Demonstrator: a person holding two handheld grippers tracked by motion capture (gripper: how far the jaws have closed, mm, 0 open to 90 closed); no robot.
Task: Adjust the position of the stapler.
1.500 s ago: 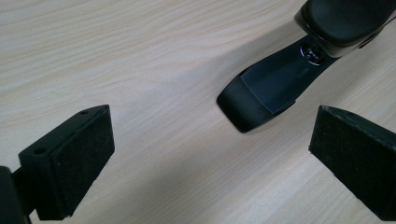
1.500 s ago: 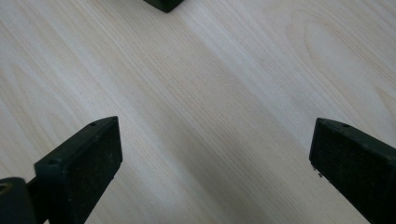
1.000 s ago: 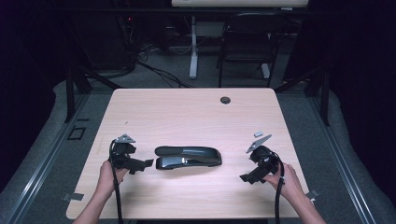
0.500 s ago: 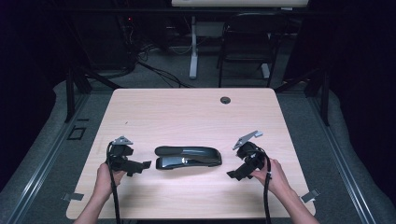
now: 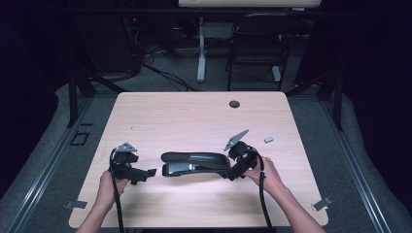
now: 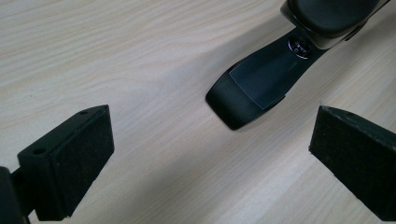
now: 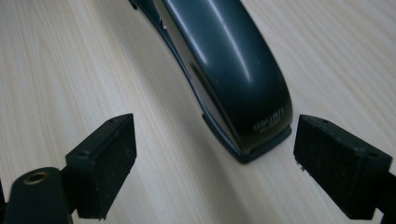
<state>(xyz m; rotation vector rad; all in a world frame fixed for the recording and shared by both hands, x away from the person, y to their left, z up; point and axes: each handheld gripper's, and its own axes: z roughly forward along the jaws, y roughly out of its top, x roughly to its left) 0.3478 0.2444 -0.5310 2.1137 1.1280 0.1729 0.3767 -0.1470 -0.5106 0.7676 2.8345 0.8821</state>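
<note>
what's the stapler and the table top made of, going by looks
Stapler: likely glossy black plastic on top, given the bright streaked reflections; its base tip looks matte, metal or plastic unclear. Table top: pale wood grain, probably laminate, with a smooth even sheen.

Dark room, grey floor (image 5: 335,145), chair (image 5: 255,48) behind.

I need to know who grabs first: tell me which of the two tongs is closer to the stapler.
The right tongs: their open jaws sit right at the stapler's end, while the left tongs stand off with bare table between.
</note>
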